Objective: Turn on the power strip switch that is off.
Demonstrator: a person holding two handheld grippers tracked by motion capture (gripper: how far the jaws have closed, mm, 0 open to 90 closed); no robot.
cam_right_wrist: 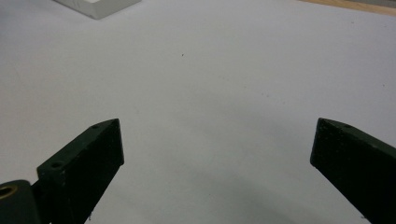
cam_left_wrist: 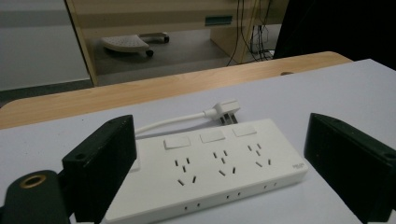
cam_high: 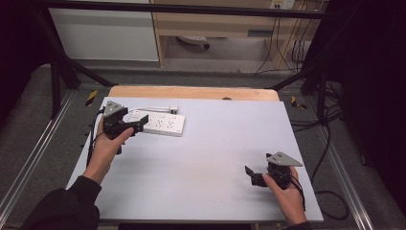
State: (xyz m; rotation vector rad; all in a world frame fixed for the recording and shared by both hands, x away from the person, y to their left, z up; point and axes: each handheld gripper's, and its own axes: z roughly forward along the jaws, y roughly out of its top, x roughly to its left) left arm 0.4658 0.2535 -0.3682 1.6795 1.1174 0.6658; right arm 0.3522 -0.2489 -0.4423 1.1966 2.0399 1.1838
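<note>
Pale surface (cam_high: 201, 158), wooden strip along its far edge. Power strip (cam_high: 160, 123) lies near the far-left corner, plug (cam_left_wrist: 225, 111) behind it. Left gripper (cam_high: 139, 125) released, jaws straddling its near end: approach step. Next: close squarely on the body. Right gripper (cam_high: 249, 172) released, idle near the right edge.

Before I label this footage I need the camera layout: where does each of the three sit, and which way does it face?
High view: above the person's side, facing forward and down on the table; shows both forearms, left gripper, right gripper.
Left gripper view: rides the left gripper, looking along its open fingers at the power strip and plug.
Right gripper view: rides the right gripper, facing bare table between open fingers.
Shared: the power strip is in the high and left gripper views.
</note>
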